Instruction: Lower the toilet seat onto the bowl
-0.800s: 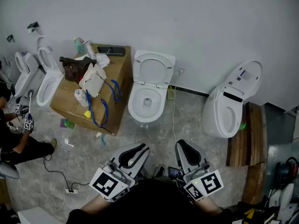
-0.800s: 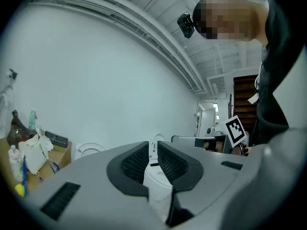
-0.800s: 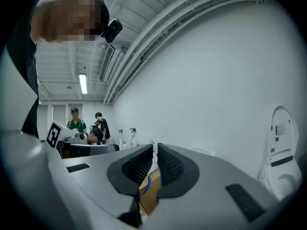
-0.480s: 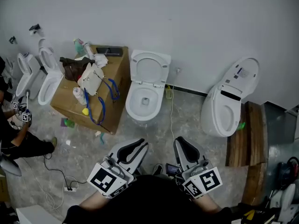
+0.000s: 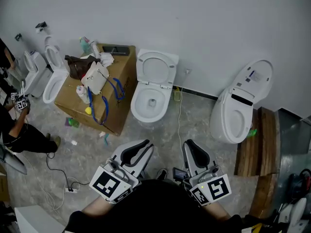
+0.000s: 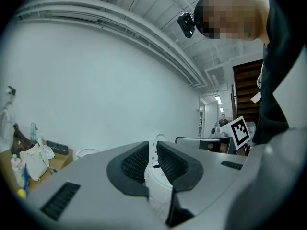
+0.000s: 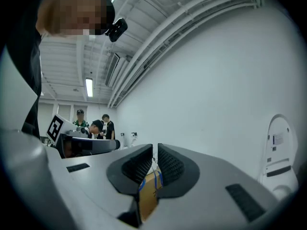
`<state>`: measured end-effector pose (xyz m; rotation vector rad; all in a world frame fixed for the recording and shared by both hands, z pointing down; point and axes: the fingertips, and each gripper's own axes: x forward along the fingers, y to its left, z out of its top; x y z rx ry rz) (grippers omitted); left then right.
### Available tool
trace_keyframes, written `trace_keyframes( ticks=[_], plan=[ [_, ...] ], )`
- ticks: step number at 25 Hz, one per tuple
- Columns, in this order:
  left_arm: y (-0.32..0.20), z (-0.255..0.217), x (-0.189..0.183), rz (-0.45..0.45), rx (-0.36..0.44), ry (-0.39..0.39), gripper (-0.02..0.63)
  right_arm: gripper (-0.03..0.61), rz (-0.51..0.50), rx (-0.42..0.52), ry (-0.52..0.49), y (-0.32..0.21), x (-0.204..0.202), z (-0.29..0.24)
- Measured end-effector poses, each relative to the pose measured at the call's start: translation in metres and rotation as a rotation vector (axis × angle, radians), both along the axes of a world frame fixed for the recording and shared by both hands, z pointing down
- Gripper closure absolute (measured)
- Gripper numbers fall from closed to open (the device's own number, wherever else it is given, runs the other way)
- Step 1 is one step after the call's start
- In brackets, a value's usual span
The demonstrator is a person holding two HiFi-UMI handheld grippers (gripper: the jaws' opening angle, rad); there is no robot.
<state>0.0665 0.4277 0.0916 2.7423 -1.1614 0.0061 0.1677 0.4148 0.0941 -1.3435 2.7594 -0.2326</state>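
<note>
Well ahead of both shut jaws, the toilet seat [image 5: 141, 68] stands raised.

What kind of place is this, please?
Probably a test or storage room, not a home bathroom: several white ceramic toilets stand along one bare white wall, beside a cluttered brown cardboard box.

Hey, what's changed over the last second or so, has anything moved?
Barely anything. The person at the left edge has shifted a little toward the wall. The left tongs and the right tongs stay shut and empty, and the middle toilet's seat is still up.
</note>
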Motion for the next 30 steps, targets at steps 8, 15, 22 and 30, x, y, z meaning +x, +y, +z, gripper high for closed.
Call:
trace_keyframes(
  ticks=[8,15,22,30],
  plan=[
    [-0.006,0.001,0.024,-0.068,0.048,-0.033,0.549,0.525,-0.016,-0.033,-0.012,-0.009,0.028,0.013],
    [-0.028,0.004,0.026,-0.092,0.050,-0.033,0.549,0.525,0.001,-0.062,-0.004,-0.027,0.036,0.023],
    [-0.069,0.013,0.021,-0.077,0.024,-0.034,0.549,0.525,0.011,-0.078,0.017,-0.063,0.030,0.029],
    [-0.145,0.023,-0.006,-0.056,0.007,-0.022,0.549,0.525,0.039,-0.105,0.039,-0.132,0.005,0.040]
  ],
)
